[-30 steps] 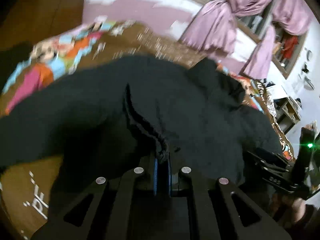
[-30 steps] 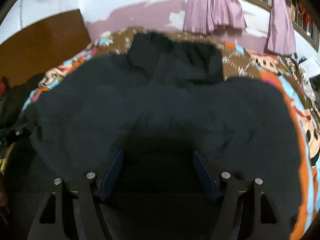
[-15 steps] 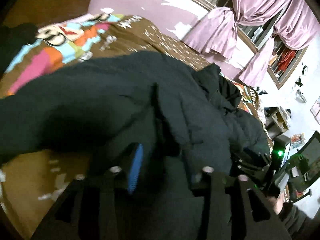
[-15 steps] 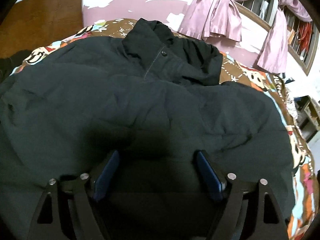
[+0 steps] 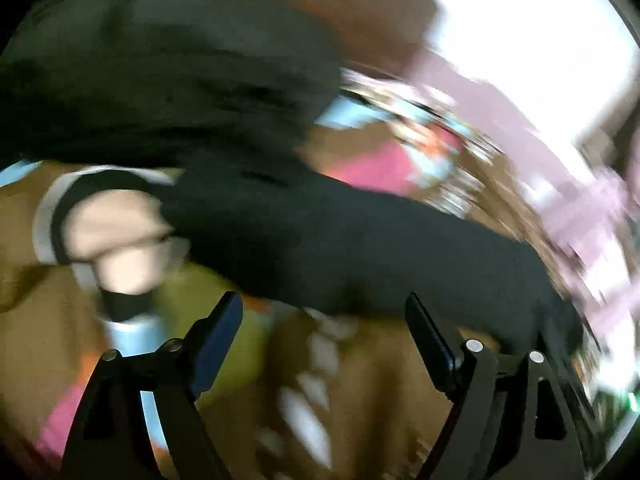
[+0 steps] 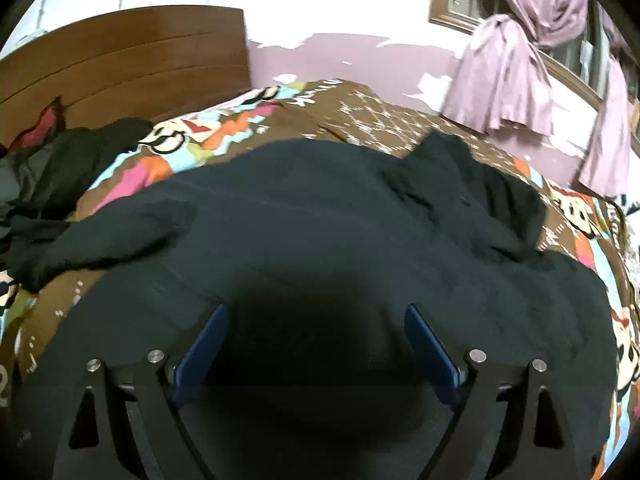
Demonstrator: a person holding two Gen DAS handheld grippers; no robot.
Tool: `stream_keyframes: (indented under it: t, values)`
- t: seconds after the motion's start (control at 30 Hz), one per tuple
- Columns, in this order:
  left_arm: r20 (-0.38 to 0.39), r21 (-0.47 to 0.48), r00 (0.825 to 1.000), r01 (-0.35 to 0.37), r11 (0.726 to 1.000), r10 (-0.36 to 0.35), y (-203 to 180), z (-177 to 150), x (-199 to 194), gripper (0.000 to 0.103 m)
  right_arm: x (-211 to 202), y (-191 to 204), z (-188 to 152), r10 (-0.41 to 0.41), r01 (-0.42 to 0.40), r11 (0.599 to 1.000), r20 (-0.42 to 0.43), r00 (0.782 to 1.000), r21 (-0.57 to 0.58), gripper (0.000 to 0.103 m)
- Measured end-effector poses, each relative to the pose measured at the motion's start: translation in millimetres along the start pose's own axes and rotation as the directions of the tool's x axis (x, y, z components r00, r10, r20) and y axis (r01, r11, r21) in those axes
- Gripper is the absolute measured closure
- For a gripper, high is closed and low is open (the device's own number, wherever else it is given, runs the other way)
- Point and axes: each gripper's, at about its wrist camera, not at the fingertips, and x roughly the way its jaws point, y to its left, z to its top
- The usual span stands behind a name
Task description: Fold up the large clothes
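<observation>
Left wrist view is a blurry mess, but the left claw (image 5: pixel 324 320) is spread wide with nothing pinched — its jaws have just been opening, and only patterned bedspread (image 5: pixel 360 400) shows between them. A black jacket (image 5: pixel 360 248) edge runs across from 10 o'clock to 3 o'clock just past the tips. In the right wrist view, a dark pile (image 6: pixel 60 176) sits at 9 o'clock by the wooden headboard (image 6: pixel 120 68). The right claw (image 6: pixel 316 328) has just been widening too, released, with jacket cloth under the gap. Bare bedspread is free along 11 to 1 o'clock, purple curtains (image 6: pixel 508 76) at 2.
</observation>
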Motion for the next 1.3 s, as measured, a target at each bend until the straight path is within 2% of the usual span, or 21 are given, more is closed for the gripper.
stream_keyframes:
  t: [0.07, 0.13, 0.33, 0.47, 0.53, 0.6, 0.73, 0.8, 0.9, 1.07, 1.2, 1.3]
  values:
    - [0.013, -0.104, 1.0, -0.025, 0.994, 0.027, 21, 8, 6, 0.024, 6, 11, 6, 0.01, -0.01, 1.0, 0.004, 1.0, -0.006, 0.013]
    - [-0.009, -0.186, 0.999, -0.032, 0.982, 0.031, 37, 12, 18, 0.024, 15, 22, 12, 0.015, -0.015, 1.0, 0.007, 1.0, -0.008, 0.013]
    - [-0.041, -0.324, 0.998, -0.057, 0.944, 0.047, 69, 24, 43, 0.024, 44, 36, 30, -0.011, 0.011, 1.0, -0.005, 1.0, 0.005, 0.013]
    - [-0.004, -0.333, 0.999, -0.048, 0.942, 0.05, 78, 25, 38, 0.025, 67, 38, 37, -0.041, 0.042, 0.999, -0.022, 0.999, 0.03, 0.013]
    - [0.02, -0.323, 0.998, -0.049, 0.945, 0.058, 81, 25, 34, 0.026, 77, 38, 37, -0.05, 0.051, 0.998, -0.029, 0.998, 0.04, 0.005]
    - [0.038, -0.318, 0.998, -0.038, 0.947, 0.053, 75, 24, 30, 0.045, 81, 39, 33, -0.063, 0.064, 0.997, -0.027, 0.998, 0.042, 0.001]
    - [0.049, -0.292, 0.995, -0.074, 0.953, 0.092, 70, 22, 24, 0.066, 83, 32, 24, -0.032, 0.033, 0.996, -0.01, 0.999, 0.086, 0.0]
    - [0.059, -0.305, 0.992, -0.086, 0.949, 0.109, 77, 20, 21, 0.084, 83, 30, 22, -0.024, 0.024, 0.995, -0.003, 1.0, 0.097, 0.0]
    - [0.08, -0.314, 0.99, -0.083, 0.946, 0.114, 73, 20, 20, 0.09, 81, 31, 21, -0.019, 0.019, 0.995, -0.003, 1.0, 0.1, 0.0]
    - [0.179, -0.218, 0.979, -0.057, 0.974, 0.097, 46, 19, 3, 0.094, 72, 29, 20, -0.007, 0.008, 0.993, -0.013, 1.0, 0.117, 0.0]
    - [0.249, -0.055, 0.968, 0.052, 0.997, -0.037, 14, 16, -10, 0.094, 55, 22, 16, 0.037, -0.037, 0.99, 0.002, 0.999, 0.138, 0.0]
    - [0.288, 0.111, 0.94, 0.159, 0.981, -0.185, -15, 11, -25, 0.095, 39, 18, 12, 0.06, -0.062, 0.987, 0.022, 0.998, 0.149, 0.0]
